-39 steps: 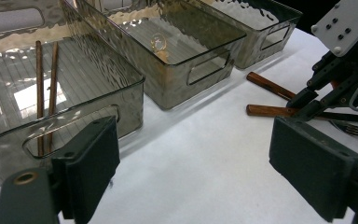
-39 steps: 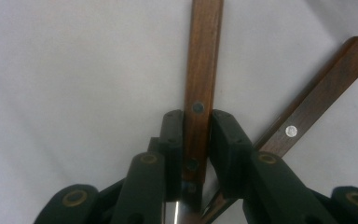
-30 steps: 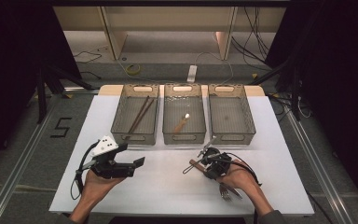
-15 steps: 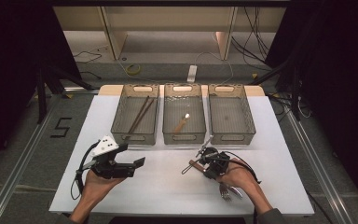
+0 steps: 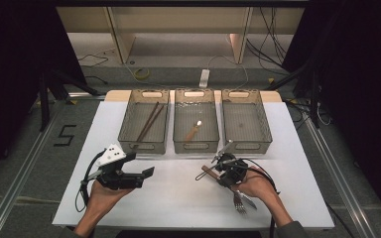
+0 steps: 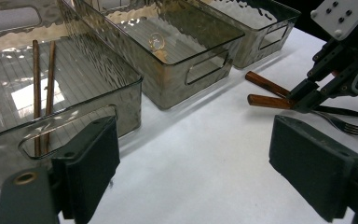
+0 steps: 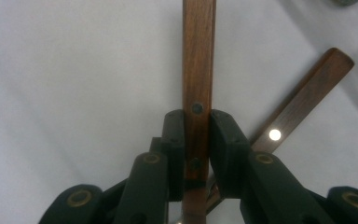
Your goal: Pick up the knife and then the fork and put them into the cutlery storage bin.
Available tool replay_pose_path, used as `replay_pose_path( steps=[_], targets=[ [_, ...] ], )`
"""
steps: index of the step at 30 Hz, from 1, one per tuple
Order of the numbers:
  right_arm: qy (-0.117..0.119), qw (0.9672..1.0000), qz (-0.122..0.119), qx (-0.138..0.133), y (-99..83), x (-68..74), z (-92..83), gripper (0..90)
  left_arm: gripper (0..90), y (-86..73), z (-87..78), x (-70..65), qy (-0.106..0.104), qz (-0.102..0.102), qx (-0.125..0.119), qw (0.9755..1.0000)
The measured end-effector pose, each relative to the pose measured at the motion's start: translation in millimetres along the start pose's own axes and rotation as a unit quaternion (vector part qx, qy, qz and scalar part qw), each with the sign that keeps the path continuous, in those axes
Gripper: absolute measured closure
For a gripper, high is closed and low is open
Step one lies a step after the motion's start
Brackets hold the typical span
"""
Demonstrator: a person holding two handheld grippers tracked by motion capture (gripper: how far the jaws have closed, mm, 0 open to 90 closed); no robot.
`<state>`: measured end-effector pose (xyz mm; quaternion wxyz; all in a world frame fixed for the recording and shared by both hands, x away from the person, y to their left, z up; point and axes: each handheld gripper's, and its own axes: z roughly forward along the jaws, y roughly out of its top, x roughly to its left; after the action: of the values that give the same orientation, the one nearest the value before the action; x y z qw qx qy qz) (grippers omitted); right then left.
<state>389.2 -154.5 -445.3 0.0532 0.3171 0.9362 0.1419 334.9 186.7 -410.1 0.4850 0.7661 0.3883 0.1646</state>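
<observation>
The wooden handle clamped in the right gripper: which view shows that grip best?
The right gripper view: the wooden handle runs between the right gripper pads, which press on both its sides. The left gripper view shows it from the side, farther off. The high view shows the handle small, poking out left of the gripper.

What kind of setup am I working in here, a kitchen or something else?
Likely a lab recording station, not a kitchen: a white table ringed by black curtains, loose cables on the floor, and three clear bins for sorting cutlery, with the right gripper clamping a wooden-handled piece.
</observation>
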Motion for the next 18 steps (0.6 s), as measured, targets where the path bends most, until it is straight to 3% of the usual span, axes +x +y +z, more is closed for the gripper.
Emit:
replay_pose_path(
  steps=[12, 18],
  targets=[
    [0.009, 0.9991, 0.025, -0.033, -1.1, -12.4, -15.3, 77.1, 15.6, 0.2, -0.7, 0.2, 0.002, -0.001, -0.001, 1.0000],
    [0.015, 0.9963, 0.045, -0.072, 1.9, -27.6, -33.8, 77.1, 15.6, 0.5, -1.1, 0.4, 0.001, 0.000, -0.006, 1.0000]
  ],
)
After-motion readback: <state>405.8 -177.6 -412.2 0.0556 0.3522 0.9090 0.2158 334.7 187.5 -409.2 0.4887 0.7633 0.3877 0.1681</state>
